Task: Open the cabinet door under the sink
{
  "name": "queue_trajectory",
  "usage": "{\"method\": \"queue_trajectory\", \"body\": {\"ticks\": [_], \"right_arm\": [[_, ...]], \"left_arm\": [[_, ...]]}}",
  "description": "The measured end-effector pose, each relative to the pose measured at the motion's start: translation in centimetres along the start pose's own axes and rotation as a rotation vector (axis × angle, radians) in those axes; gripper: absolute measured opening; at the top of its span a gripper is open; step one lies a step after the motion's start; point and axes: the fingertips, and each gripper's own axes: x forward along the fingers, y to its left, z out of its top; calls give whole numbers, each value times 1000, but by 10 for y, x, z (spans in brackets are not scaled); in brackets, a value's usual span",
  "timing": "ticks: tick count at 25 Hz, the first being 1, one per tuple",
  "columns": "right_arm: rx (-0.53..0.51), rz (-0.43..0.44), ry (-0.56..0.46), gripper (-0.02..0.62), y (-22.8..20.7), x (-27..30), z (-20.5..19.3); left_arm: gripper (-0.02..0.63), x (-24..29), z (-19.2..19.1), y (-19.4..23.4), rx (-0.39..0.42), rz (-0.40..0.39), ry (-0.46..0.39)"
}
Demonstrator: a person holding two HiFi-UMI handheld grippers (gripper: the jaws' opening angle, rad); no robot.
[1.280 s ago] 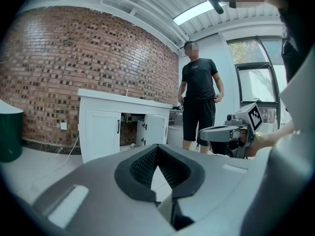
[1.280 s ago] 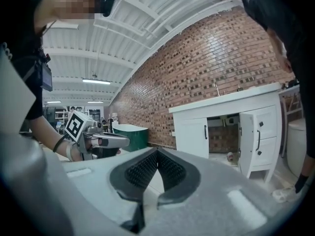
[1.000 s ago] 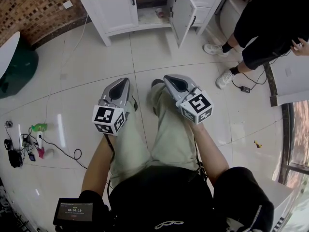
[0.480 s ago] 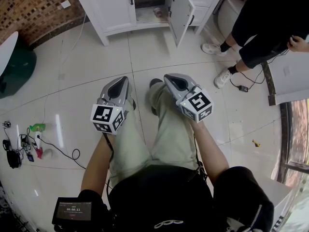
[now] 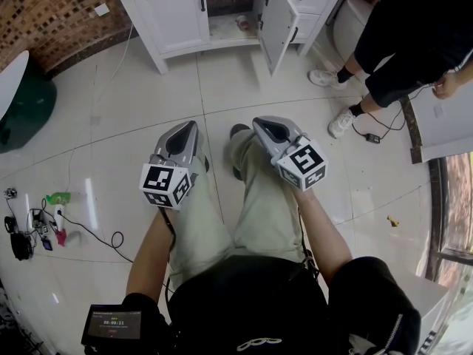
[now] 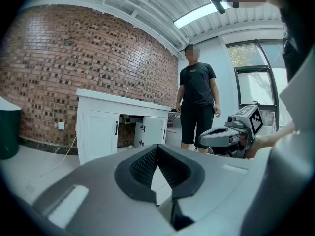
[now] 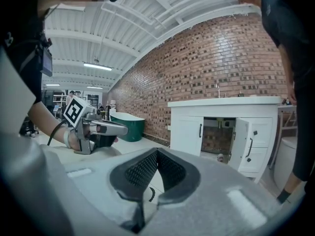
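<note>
White tile floor (image 5: 111,109) runs to a brick wall (image 5: 52,6). At 12 o'clock stands the sink cabinet (image 5: 174,13), its right cabinet door (image 5: 277,21) swung open. A bystander (image 5: 414,35) stands at 2 o'clock, and cables (image 5: 96,231) lie at 9. The left gripper (image 5: 188,126) and right gripper (image 5: 260,121) have their jaws closed and empty, well short of the cabinet.

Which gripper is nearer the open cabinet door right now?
Right. In the head view the right gripper sits almost in line with the open door, well short of it across the floor; the left gripper is as far back but further left.
</note>
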Motion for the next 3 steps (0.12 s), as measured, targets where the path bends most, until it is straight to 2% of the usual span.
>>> {"method": "queue_trajectory", "body": {"ticks": [3], "right_arm": [[2, 5, -4, -9, 1, 2, 0]], "left_arm": [[15, -2, 1, 3, 1, 2, -4]]}}
